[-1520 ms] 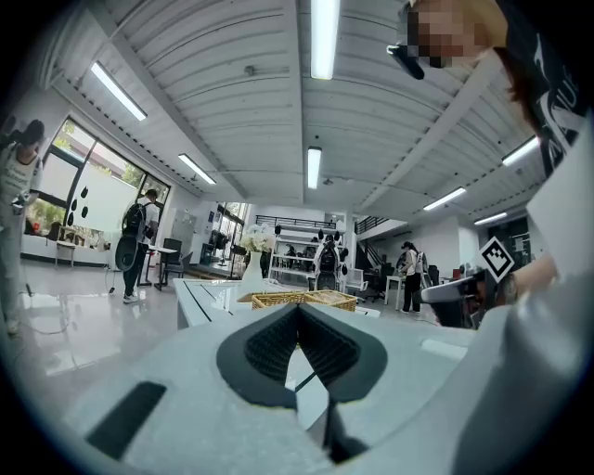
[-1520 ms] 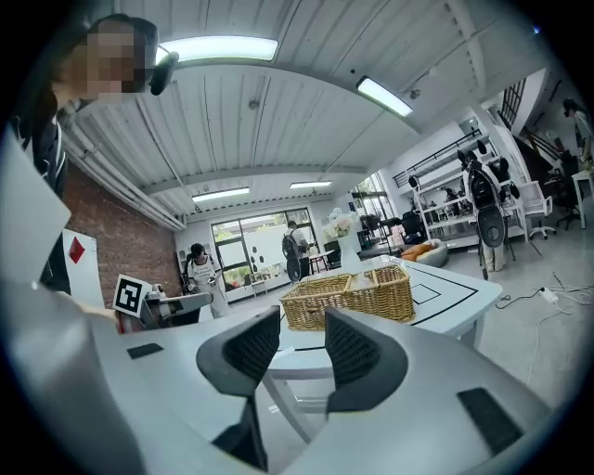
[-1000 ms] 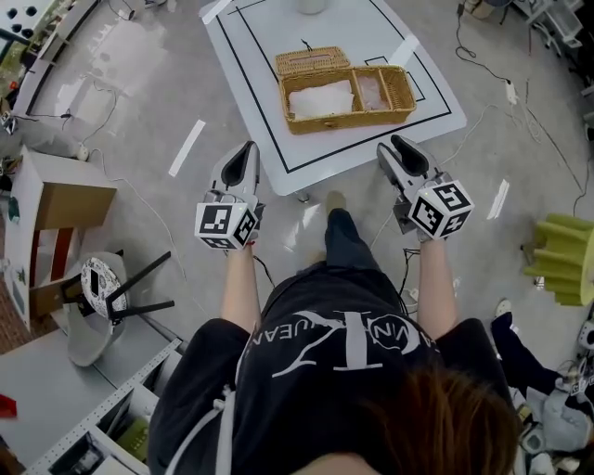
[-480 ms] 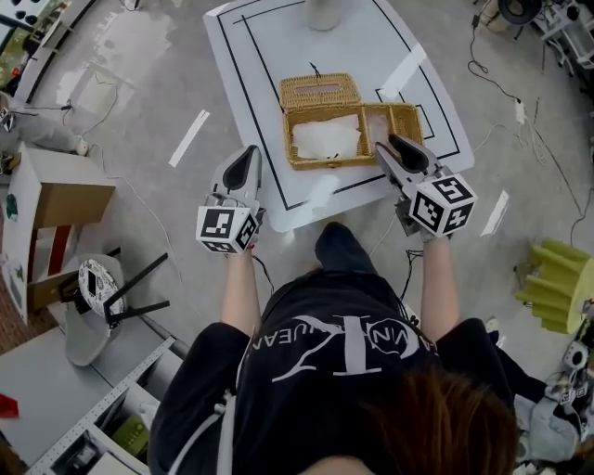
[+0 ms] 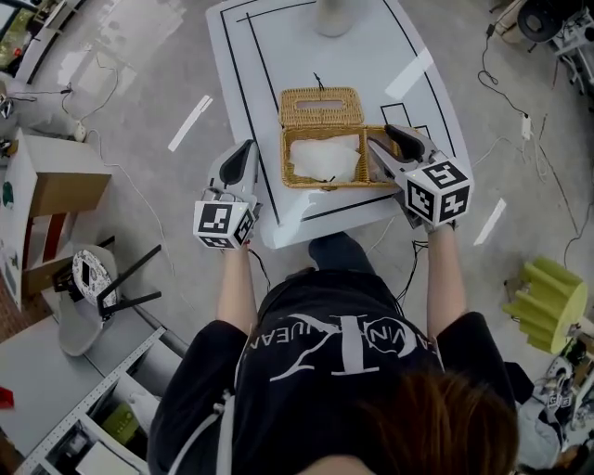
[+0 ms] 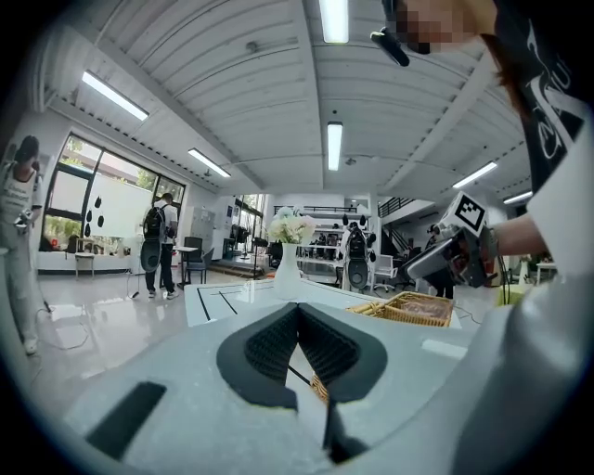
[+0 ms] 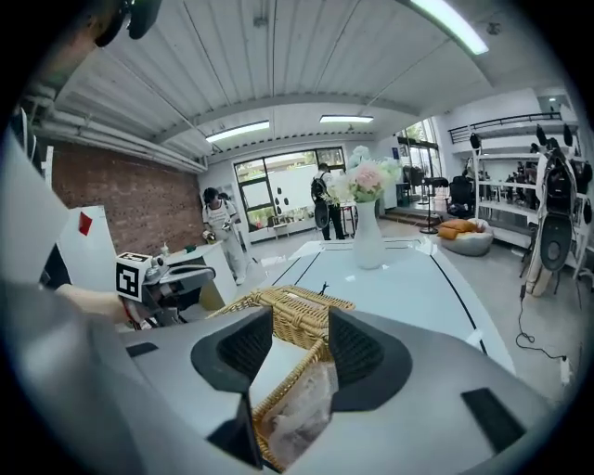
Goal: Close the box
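Observation:
A wicker box (image 5: 325,160) stands on the white table (image 5: 278,56), its lid (image 5: 320,107) folded back on the far side. One compartment holds white paper, the other a clear-wrapped item (image 7: 297,417). My right gripper (image 5: 388,141) hovers over the box's right compartment. Its jaws are opening, and in the right gripper view (image 7: 301,320) the wicker rim shows through the gap, untouched. My left gripper (image 5: 239,163) is shut and empty, left of the box at the table's near-left edge. From the left gripper view (image 6: 297,308) the box (image 6: 413,308) lies ahead to the right.
A white vase (image 5: 332,14) with flowers stands at the table's far end. A cardboard box (image 5: 60,190) and a round stool (image 5: 88,278) stand on the floor at left. Cables and a green object (image 5: 548,297) lie at right. People stand in the background.
The table and box have come closer as the person stepped forward. Both grippers moved up to the box; the right one now reaches over its right compartment, with its jaws wider apart.

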Demonstrator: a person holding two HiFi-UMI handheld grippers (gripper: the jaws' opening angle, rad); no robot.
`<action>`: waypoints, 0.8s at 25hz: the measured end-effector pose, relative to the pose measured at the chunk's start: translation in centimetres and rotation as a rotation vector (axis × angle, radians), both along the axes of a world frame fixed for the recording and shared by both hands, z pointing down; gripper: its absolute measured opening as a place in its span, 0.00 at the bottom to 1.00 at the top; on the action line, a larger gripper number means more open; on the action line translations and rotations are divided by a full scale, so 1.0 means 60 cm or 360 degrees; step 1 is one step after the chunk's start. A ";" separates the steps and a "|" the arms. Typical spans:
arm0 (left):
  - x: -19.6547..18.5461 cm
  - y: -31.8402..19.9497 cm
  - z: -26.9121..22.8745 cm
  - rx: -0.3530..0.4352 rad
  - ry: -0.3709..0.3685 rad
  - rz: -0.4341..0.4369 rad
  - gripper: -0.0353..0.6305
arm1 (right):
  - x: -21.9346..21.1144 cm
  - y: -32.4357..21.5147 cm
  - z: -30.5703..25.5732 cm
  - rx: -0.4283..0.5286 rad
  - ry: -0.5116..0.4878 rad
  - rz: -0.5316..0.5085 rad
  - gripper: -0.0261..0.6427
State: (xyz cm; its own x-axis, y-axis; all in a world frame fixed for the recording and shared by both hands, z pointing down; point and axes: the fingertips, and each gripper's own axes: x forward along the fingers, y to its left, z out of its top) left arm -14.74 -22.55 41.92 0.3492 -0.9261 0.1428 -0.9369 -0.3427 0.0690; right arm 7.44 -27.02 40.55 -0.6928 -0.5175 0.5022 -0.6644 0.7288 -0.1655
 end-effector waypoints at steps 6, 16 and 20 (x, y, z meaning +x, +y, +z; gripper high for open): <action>0.002 -0.045 0.004 -0.0010 -0.0030 -0.0025 0.07 | -0.016 -0.049 0.020 -0.0103 0.0114 -0.0174 0.31; 0.002 -0.099 0.017 -0.0039 -0.0071 -0.0093 0.07 | -0.033 -0.126 0.050 -0.0289 0.0202 -0.0391 0.31; -0.005 -0.112 0.024 -0.0059 -0.0103 -0.0133 0.07 | -0.046 -0.150 0.074 -0.0409 0.0207 -0.0466 0.31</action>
State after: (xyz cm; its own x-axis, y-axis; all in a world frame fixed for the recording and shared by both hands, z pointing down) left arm -15.05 -29.26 43.39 0.2597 -0.9453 0.1973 -0.9651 -0.2612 0.0187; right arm 4.69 -36.04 44.99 -0.7145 -0.1542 0.6824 -0.4623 0.8362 -0.2951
